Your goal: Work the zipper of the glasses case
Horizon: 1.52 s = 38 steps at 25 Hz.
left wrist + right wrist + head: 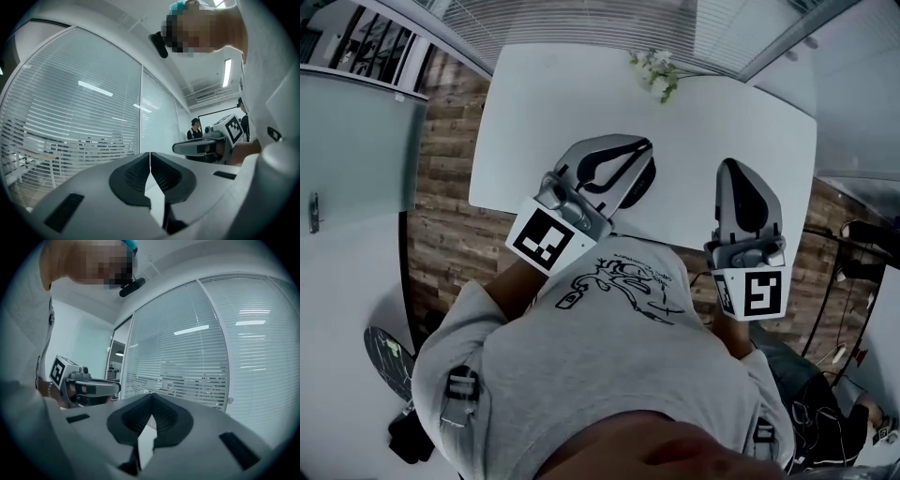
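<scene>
Shirt (pixel 609 375) nearest of all, grey with a black line drawing, filling the bottom of the head view on the near side of the white table (pixel 516 141). Just past it, both grippers are held out level over the table's near edge, marker cubes towards the person. Left gripper (pixel 150 157): jaws closed tip to tip, nothing between them. Right gripper (pixel 151 397): same story, jaws together and empty, well to the right of its partner. On the table, tucked half under the left gripper's far side, sits a dark rounded thing (pixel 641 186); that may be the glasses case, but too little shows to be sure, and no zipper can be made out. Further along, at the table's far edge, a small sprig of pale flowers (pixel 656 70). Beyond the table, slatted window blinds (pixel 581 21), and wood-plank flooring (pixel 441 187) runs off the table's left side.
</scene>
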Tool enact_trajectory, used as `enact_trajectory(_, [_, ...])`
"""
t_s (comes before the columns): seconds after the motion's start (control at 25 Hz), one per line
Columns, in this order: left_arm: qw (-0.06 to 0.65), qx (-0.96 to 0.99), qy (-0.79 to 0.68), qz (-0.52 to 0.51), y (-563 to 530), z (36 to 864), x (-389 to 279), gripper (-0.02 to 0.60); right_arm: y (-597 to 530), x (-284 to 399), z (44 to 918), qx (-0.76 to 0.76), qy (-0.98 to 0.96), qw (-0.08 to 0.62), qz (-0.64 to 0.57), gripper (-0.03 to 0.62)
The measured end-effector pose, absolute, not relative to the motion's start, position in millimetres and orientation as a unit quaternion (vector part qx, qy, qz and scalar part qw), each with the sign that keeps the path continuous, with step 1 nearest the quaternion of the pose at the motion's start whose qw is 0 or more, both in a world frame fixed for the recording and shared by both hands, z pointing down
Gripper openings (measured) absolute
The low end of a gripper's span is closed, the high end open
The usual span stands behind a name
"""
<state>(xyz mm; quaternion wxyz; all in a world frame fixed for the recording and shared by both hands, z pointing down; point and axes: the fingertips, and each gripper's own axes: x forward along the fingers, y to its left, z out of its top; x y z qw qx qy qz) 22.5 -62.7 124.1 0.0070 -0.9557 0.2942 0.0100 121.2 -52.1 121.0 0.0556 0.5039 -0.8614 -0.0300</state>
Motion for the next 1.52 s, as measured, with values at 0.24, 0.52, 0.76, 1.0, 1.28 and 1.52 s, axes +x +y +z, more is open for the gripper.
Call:
enact_trajectory(0.24, [-0.018, -0.960, 0.276, -0.034, -59.1, 162.5, 31.8, 0.022, -53.3, 124.3, 166.4, 0.485, -0.867, 0.110, -0.026, 0.005])
enact_trajectory(0.52, [-0.064, -0.958, 0.264, -0.087, -56.0, 228.1, 37.0, 0.021, -58.6, 120.1, 234.7, 0.456, -0.873, 0.171, 0.008, 0.006])
enact_trajectory(0.76, [-0.082, -0.955, 0.255, -0.128, -59.6, 282.2, 42.4, 0.022, -62.2, 124.5, 299.3, 0.399, -0.877, 0.266, -0.011, 0.017])
enact_trajectory(1.0, [-0.095, -0.949, 0.235, -0.186, -60.9, 351.0, 55.0, 0.021, -68.7, 127.9, 362.8, 0.316, -0.880, 0.352, -0.049, 0.032])
enact_trajectory(1.28, [-0.138, -0.927, 0.222, -0.267, -53.2, 441.4, 61.4, 0.021, -81.8, 118.0, 444.9, 0.158, -0.863, 0.454, -0.156, 0.035])
enact_trajectory(1.52, [-0.164, -0.917, 0.212, -0.294, -51.7, 480.3, 60.5, 0.021, -95.4, 97.3, 490.9, 0.031, -0.848, 0.486, -0.210, 0.056])
